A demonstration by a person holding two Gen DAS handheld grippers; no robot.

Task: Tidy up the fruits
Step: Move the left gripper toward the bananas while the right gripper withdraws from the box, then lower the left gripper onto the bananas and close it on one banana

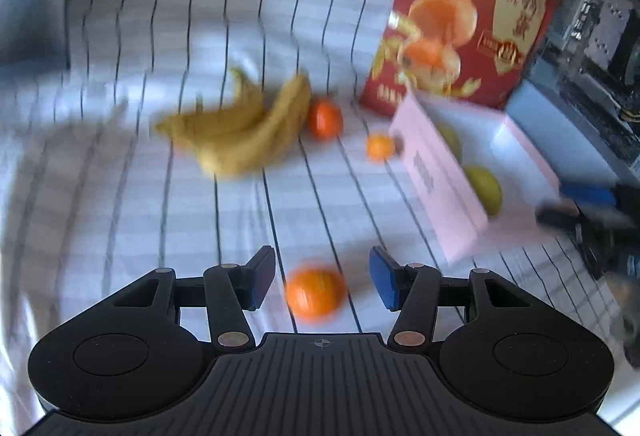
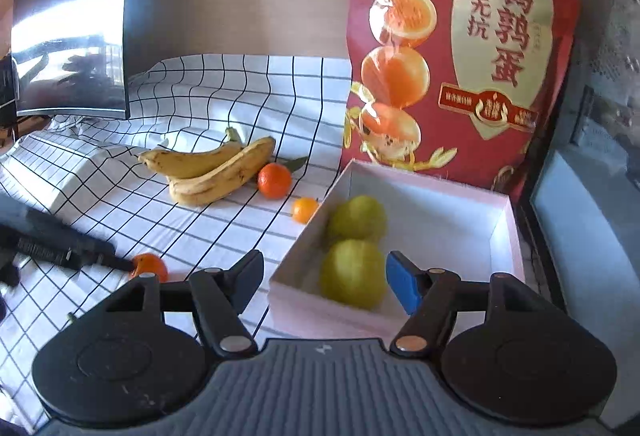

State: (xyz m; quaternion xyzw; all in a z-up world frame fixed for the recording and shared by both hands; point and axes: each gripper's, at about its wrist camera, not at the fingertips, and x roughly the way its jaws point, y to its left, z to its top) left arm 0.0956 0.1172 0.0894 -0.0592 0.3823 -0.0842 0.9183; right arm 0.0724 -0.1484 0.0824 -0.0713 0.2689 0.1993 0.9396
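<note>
- Inside the pink box at the right lie two green fruits, touching.
- Left of it, on the checked cloth, lie bananas and three oranges.
- Left gripper: jaws apart, seemingly hovering over the nearest orange, holding nothing.
- Right gripper: jaws wide, empty, over the near green fruit.

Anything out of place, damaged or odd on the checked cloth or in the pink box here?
Nothing is spilled or broken. The white black-checked cloth lies rumpled toward the back. The yellow bananas show brown bruising. Three oranges sit loose outside the pink cardboard box, which holds only two green round fruits.
</note>
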